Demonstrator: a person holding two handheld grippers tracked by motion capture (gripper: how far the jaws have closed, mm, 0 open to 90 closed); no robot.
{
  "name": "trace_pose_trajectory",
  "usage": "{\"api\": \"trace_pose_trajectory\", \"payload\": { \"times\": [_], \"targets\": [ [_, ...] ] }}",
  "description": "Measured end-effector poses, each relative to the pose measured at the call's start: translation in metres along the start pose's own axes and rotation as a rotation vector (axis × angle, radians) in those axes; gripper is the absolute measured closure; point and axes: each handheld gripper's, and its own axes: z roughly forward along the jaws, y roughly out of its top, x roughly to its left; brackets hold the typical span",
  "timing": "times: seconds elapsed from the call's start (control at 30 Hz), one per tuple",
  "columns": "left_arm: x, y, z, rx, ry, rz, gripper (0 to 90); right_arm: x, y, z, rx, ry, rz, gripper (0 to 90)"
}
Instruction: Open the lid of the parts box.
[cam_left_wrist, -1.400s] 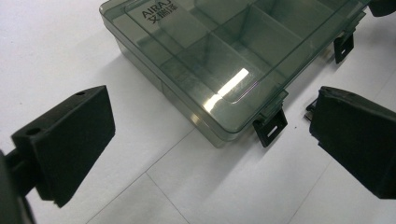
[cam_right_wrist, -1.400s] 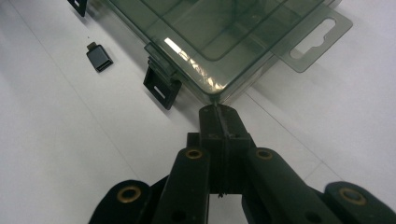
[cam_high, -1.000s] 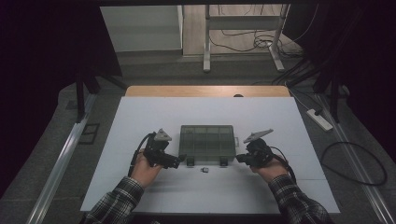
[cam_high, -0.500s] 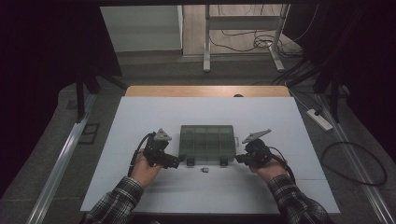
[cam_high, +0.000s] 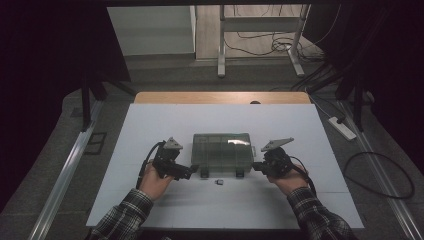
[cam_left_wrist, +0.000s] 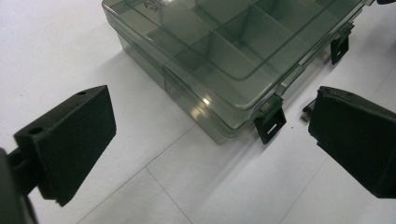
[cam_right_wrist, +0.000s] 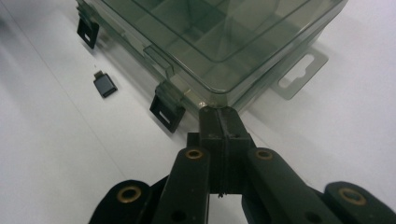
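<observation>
A clear, smoke-tinted plastic organizer box (cam_high: 222, 151) sits near the middle of the white tabletop (cam_high: 150, 125), lid down, its two black latches (cam_left_wrist: 270, 124) hanging unfastened along the near edge. It looks light and stiff but brittle: thin walls, a glossy lid that could slip under hard pads, and empty-looking compartments, so it will likely slide on the smooth board if pushed from one side only. The lid lip beside a latch, or the corner rim, seems the soundest place to take hold. The left gripper (cam_high: 192, 170) rests at the box's 8 o'clock with its jaws spread wide and nothing between them, the near left corner lying ahead of them. The right gripper (cam_right_wrist: 219, 114) stands at the box's 4 o'clock, jaws pressed together with nothing pinched, its tip touching or just short of the near right corner. A small dark adapter (cam_high: 219, 182) lies loose on the board at the box's 6 o'clock, near the latches. Beyond the white board a wooden strip (cam_high: 220, 97) shows at 12 o'clock; the room is dim, with grey flooring, cables (cam_high: 380, 170) and a table frame (cam_high: 260, 37) farther back.
</observation>
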Motion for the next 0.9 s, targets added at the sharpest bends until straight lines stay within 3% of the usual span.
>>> {"api": "trace_pose_trajectory", "payload": {
  "times": [0.27,0.47,0.73,0.9],
  "targets": [
    [-0.001,0.002,-0.002,0.002,-0.003,-0.009,1.1,0.0,0.005,-0.006,-0.05,-0.006,0.001,88.8],
    [-0.003,0.002,-0.003,0.006,-0.033,0.013,0.3,-0.001,0.01,-0.012,-0.097,-0.006,0.004,88.8],
    [-0.007,0.004,-0.001,0.012,-0.04,0.038,0.5,-0.001,0.018,-0.016,-0.13,-0.005,0.005,88.9],
    [-0.01,0.006,0.0,0.006,-0.044,0.043,6.5,-0.002,0.024,-0.019,-0.153,-0.001,0.009,88.9]
  ]
}}
